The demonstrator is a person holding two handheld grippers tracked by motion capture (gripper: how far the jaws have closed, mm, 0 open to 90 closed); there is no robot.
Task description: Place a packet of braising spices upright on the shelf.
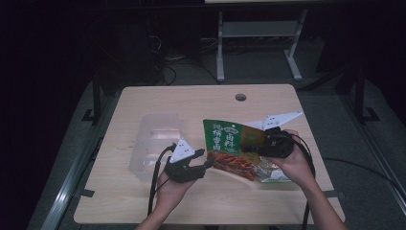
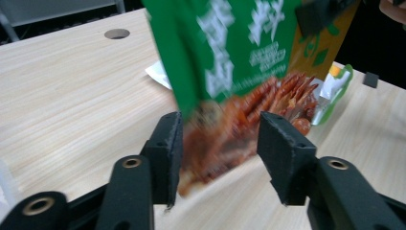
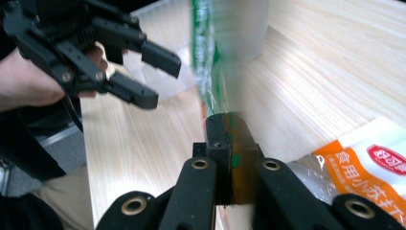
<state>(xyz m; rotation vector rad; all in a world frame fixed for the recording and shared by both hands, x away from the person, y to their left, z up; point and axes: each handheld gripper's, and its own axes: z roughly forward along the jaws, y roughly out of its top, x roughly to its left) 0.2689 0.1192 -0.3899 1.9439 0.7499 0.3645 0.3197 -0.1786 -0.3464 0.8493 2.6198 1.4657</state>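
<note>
The left gripper, held at about seven o'clock on the table, points toward three o'clock with its black jaws parted. The right gripper, at four o'clock, points toward nine o'clock, jaws pressed together on a thin sheet. Both forearms enter from six o'clock.

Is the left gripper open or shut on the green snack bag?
Open. The left gripper has a gap at both pads, with the green snack bag hanging loosely between its jaws.

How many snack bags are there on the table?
2: the green bag pinched in the right gripper, and a white-orange bag lying flat beneath that hand. More could be hidden underneath.
</note>
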